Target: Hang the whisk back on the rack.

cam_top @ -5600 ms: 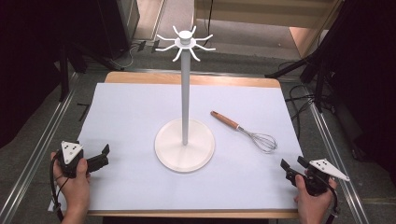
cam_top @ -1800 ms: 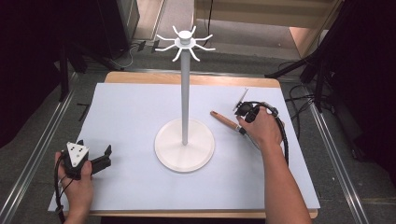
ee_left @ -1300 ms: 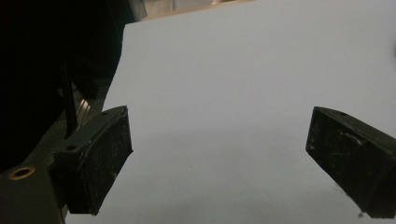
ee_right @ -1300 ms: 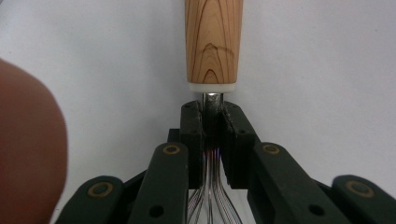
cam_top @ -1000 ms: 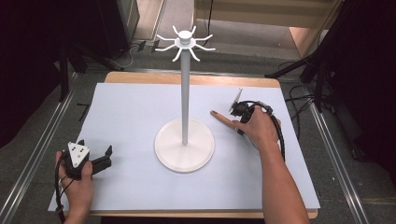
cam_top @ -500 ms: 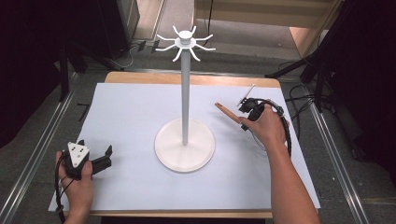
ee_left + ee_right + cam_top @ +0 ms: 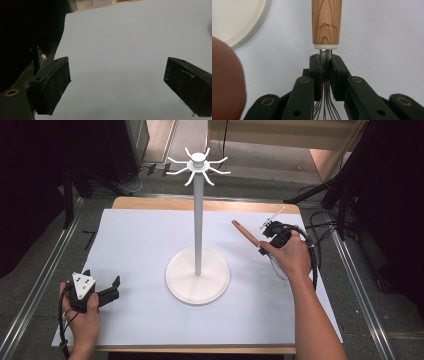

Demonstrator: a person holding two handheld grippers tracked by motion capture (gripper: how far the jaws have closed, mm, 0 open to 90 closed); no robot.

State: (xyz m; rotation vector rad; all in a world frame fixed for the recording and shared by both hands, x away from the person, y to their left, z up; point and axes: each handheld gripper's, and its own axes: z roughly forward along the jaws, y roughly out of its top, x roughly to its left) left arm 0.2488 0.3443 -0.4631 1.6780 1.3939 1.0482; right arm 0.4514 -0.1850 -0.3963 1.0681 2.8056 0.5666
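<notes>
Right gripper view: whisk (image 7: 326, 25) between fingers (image 7: 315, 72).

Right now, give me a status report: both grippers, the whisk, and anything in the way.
Right gripper shut on whisk at its metal neck, handle lifted. Left gripper open, resting on the white sheet. White hook stand upright beside the whisk; nothing between them.

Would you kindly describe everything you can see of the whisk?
The whisk has a light brown wooden handle with clear grain, a white ring at its end and a short metal neck from which thin wires fan out. The right tongs are shut on that neck. In the high view it slants, handle pointing toward the white stand, right of its base.
</notes>
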